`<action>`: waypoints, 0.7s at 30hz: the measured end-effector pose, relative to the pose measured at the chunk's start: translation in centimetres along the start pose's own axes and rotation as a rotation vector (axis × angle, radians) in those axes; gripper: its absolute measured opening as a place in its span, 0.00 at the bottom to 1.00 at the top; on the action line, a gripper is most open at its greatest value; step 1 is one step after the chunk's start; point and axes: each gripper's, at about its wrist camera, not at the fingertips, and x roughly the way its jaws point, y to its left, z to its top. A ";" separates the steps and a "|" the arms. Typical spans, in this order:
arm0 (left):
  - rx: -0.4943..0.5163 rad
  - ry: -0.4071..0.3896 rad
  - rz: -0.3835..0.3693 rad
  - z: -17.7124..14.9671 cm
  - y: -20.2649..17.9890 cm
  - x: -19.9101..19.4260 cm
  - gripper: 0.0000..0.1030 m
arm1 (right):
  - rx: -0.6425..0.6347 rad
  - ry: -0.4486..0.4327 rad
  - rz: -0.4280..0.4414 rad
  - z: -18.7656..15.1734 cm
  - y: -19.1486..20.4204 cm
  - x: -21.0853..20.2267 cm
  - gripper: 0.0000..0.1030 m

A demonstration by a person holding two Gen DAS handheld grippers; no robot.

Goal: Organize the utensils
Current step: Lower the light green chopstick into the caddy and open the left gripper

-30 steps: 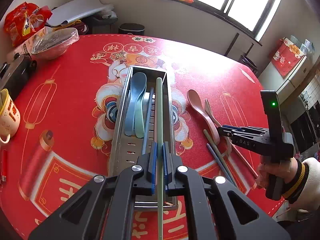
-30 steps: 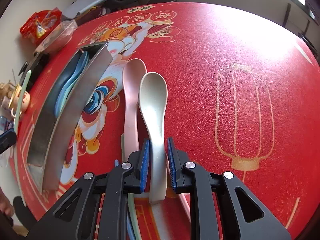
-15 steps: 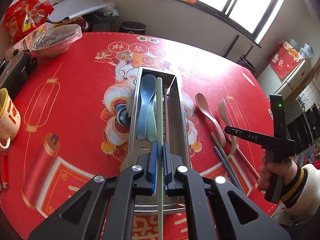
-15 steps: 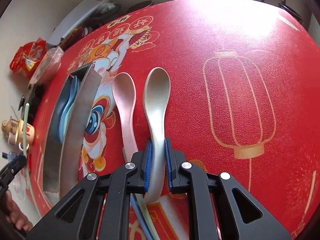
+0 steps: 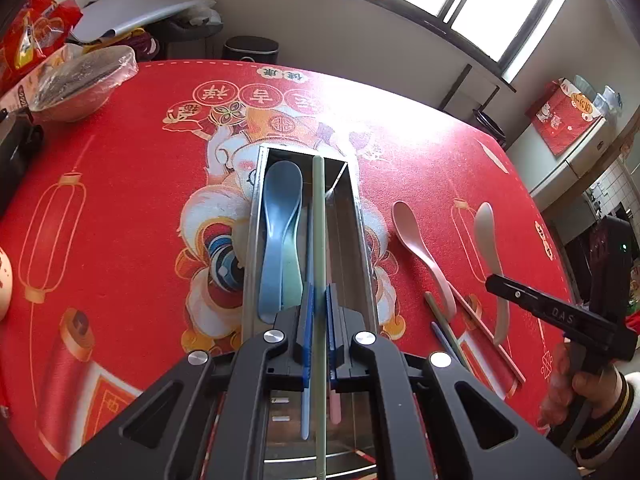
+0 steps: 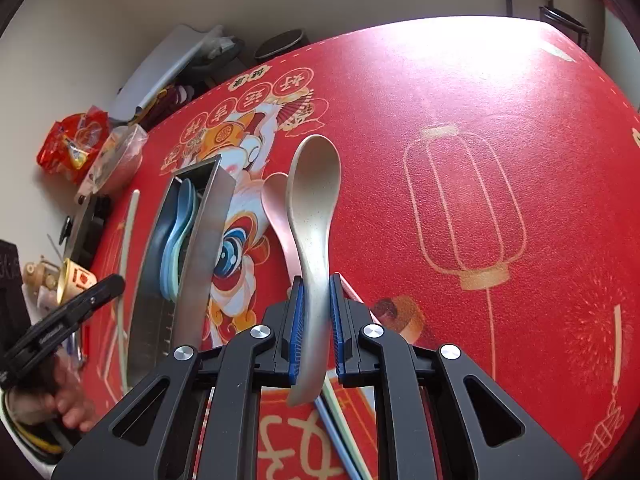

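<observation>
My left gripper [image 5: 318, 312] is shut on a pale green chopstick [image 5: 319, 220] and holds it lengthwise over the steel utensil tray [image 5: 356, 216]. The tray holds a blue spoon [image 5: 280, 208], a light green spoon, a blue chopstick and a pink chopstick. My right gripper [image 6: 316, 312] is shut on a beige spoon [image 6: 314, 196] and holds it lifted above the red table. It also shows in the left wrist view [image 5: 486, 240]. A pink spoon [image 5: 420, 248] and several loose chopsticks [image 5: 448, 332] lie on the table right of the tray.
A foil-covered bowl [image 5: 80, 84], a snack bag [image 5: 28, 40] and a black box [image 5: 16, 152] stand at the table's far left. A mug [image 6: 74, 280] stands at the left edge. A dustbin [image 5: 250, 48] stands beyond the table.
My right gripper closed on the beige spoon and lifted it off the table. My left gripper moved back along the tray with the green chopstick still held.
</observation>
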 end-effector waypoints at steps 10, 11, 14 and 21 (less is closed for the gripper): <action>0.032 0.082 0.019 0.7 -0.7 5.2 0.06 | 0.057 -0.010 -0.036 -1.2 -1.9 -1.5 0.12; 0.027 0.092 0.020 0.6 -0.7 5.6 0.06 | 0.065 -0.011 -0.038 -1.4 -2.2 -1.6 0.12; 0.014 0.115 0.020 0.2 -0.4 6.5 0.06 | 0.083 -0.010 -0.043 -1.8 -2.7 -1.8 0.12; 0.018 0.135 0.013 0.2 -0.4 7.5 0.06 | 0.086 -0.008 -0.046 -2.4 -2.9 -2.3 0.12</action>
